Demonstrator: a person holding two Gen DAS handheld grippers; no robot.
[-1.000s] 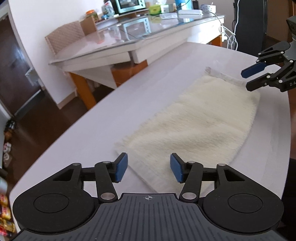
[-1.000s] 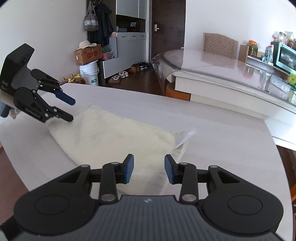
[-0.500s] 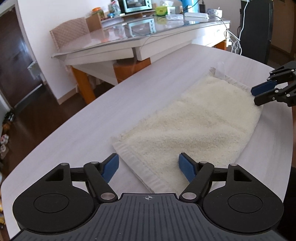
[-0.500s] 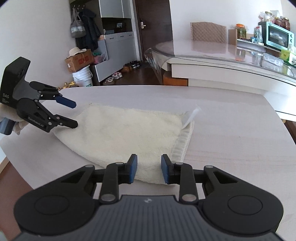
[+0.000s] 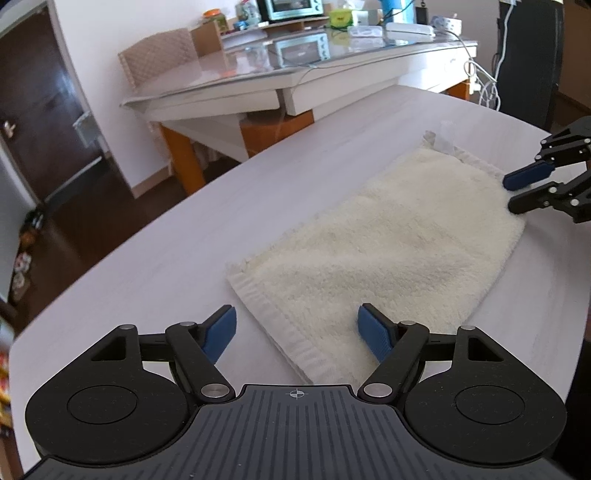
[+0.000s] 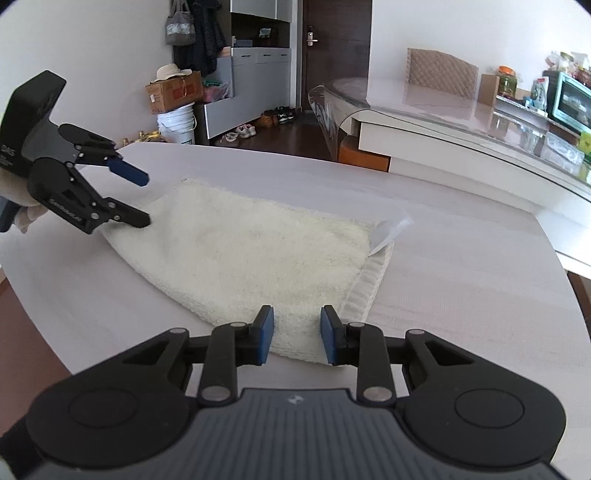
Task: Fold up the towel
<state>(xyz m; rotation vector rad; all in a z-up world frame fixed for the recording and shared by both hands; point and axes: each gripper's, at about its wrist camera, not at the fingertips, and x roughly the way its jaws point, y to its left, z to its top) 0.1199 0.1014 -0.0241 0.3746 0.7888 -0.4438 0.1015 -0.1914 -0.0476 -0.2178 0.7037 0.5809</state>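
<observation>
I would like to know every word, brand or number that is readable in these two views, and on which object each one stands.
"DAS": partly cut off, on the black body of the left gripper, seen in the right wrist view.
White lettering on that gripper's lower finger arm: too blurred to read.
Print on the cardboard box: too small to read.
Labels on the jars and packets by the toaster oven: unreadable.

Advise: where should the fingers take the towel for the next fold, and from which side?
Take the towel at its two near corners on the rounded folded edge, coming in low over the table from the near side. That edge lies doubled and thick, while the far hemmed edge lies flat.
</observation>
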